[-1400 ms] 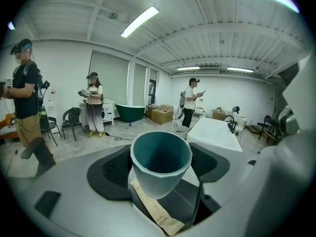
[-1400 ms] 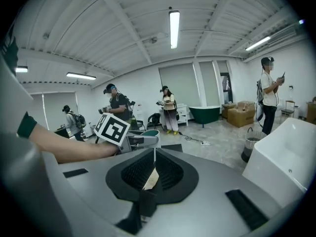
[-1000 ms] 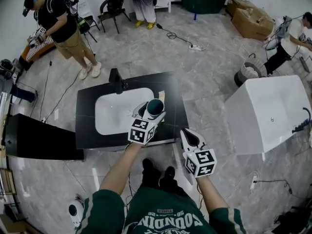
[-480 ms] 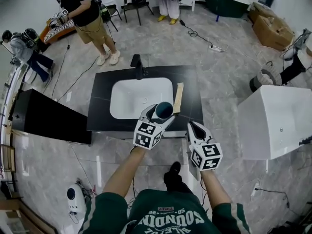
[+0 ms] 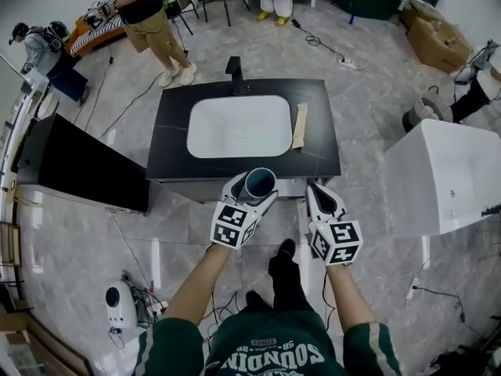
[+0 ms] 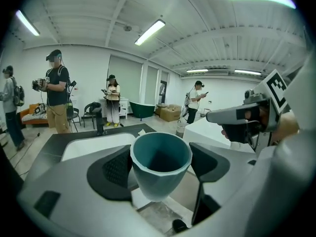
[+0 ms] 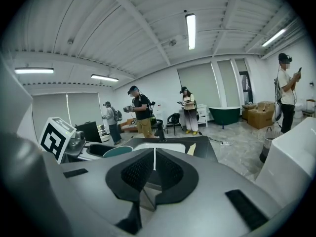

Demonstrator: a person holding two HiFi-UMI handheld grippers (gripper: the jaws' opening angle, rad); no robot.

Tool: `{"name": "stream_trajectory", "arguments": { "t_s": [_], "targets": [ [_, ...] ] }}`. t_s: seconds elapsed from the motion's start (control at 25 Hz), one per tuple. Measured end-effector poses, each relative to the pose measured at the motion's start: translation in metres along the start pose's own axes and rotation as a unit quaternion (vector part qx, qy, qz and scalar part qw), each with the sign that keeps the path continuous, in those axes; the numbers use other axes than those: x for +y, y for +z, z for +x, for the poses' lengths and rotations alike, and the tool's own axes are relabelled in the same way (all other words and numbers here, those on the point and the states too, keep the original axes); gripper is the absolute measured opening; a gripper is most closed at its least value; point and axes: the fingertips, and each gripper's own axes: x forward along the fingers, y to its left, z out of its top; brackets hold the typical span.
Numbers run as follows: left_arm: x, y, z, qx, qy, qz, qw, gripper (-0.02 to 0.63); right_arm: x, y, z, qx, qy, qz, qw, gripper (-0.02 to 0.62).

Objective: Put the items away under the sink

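Far left: a black panel (image 5: 78, 171) stands on the floor (image 5: 368, 131), a little apart from the vanity (image 5: 168, 143). Beyond the vanity, towards the far wall, people (image 5: 145, 10) are standing.

Vanity: black top with a white basin (image 5: 239, 125) sunk into it. A black tap (image 5: 233, 70) stands at the far edge. A pale strip (image 5: 299, 125) lies flat on the top, just right of the basin.

Your left gripper (image 5: 252, 189) is held out at the vanity's near edge, pointing forward and slightly down. Its jaws stand wide and pinch a teal cup (image 6: 160, 164) by its sides. The cup is upright, mouth up, and touches neither top nor floor. So the cup is in your left gripper, in the air, just in front of the vanity.

Your right gripper (image 7: 154, 168) is just beside the left one, about level with it, near the vanity's right front corner. Its jaws are pressed together.

Far right: a white tub (image 5: 446, 178) sits on the floor, well apart from the vanity.
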Motion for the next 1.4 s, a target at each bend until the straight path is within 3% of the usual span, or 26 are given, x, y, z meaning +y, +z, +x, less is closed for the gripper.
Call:
{"name": "stream_trajectory", "arguments": {
  "t_s": [0.24,0.44,0.88,1.4],
  "targets": [
    [-0.026,-0.039,-0.022,-0.009,-0.016,0.006,0.9998,0.376,0.023,-0.031,-0.022,-0.012,-0.004,-0.013,1.000,0.043],
    [-0.039,-0.086,-0.017,-0.012,-0.027,0.006,0.9995,0.376,0.024,-0.092,-0.017,-0.003,-0.008,-0.003,1.000,0.043],
    [-0.008,-0.201,0.068,-0.021,-0.036,0.014,0.9990,0.374,-0.024,-0.202,0.055,-0.021,-0.026,-0.019,0.999,0.043],
    [0.043,-0.320,0.161,-0.045,-0.014,0.020,0.9987,0.376,-0.066,-0.321,0.160,-0.059,-0.027,-0.048,0.997,0.043]
  ]
}}
